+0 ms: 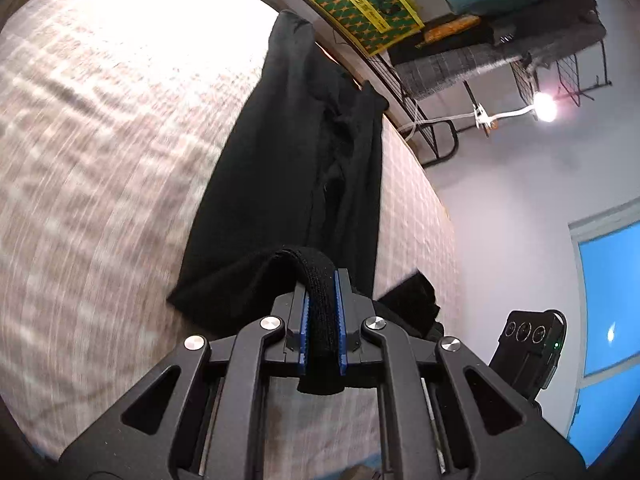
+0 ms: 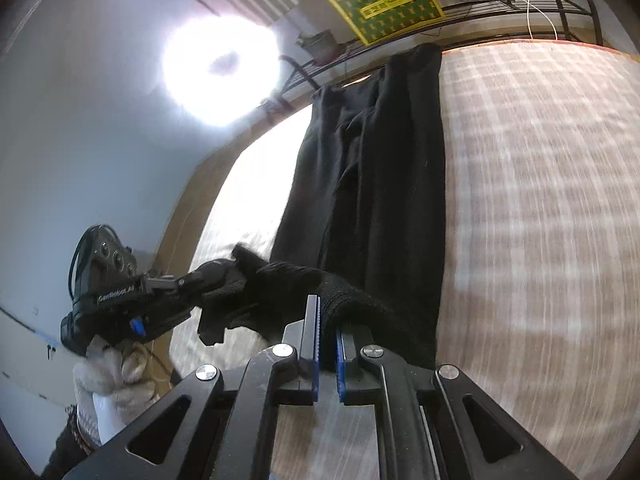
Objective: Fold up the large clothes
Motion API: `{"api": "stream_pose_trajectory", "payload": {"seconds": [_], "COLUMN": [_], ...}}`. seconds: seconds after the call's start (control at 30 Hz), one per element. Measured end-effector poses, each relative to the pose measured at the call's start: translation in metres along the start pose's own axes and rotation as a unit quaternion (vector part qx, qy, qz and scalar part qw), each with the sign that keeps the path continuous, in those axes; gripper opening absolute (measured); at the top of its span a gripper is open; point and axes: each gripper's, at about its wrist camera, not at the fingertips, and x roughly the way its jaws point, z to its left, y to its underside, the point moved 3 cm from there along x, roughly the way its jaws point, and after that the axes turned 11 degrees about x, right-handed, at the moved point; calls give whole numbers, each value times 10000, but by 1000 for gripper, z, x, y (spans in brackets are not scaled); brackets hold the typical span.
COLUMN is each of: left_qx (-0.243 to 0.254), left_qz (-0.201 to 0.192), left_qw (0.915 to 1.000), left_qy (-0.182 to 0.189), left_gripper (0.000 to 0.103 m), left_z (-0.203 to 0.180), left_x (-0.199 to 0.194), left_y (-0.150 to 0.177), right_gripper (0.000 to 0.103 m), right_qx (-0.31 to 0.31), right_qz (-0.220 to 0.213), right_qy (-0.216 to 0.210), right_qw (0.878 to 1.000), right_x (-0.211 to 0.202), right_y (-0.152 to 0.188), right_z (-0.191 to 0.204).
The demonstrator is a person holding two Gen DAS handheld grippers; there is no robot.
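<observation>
A long black garment (image 1: 288, 168) lies stretched lengthwise over the pale checked bed cover (image 1: 100, 160), its far end at the bed's far edge. My left gripper (image 1: 323, 280) is shut on a ribbed black hem at the near end, which is lifted off the cover. In the right wrist view the same garment (image 2: 384, 184) runs away from my right gripper (image 2: 327, 320), which is shut on the other near corner. To its left the left gripper (image 2: 216, 280) pinches its corner, held by a white-gloved hand (image 2: 116, 376). The cloth sags between the two grips.
A wire rack (image 1: 520, 28) with folded clothes and a yellow-green patterned board (image 1: 366, 4) stand beyond the bed's far edge. A clip lamp (image 1: 544, 106) and a bright ring light (image 2: 222, 68) shine nearby. A blue window (image 1: 612, 296) is on the wall at the right.
</observation>
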Motion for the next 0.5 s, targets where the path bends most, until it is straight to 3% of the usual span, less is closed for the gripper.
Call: {"api": "stream_pose_trajectory", "payload": {"seconds": [0.17,0.5], "left_qx": [-186,-10], "left_qz": [62,193], "left_qw": [9998,9997], "left_qy": [-48,-147], "left_gripper": [9,13], "left_z": [17,31], "left_x": [27,54], "left_y": [-26,-50], "right_gripper": [4,4], "right_qx": [-12,140], "right_qz": [47,172], "right_qy": [250,438], "right_qw": [9997,9988], "right_x": [26,67], "right_y": [-32,-64], "right_z": [-5,-22]}}
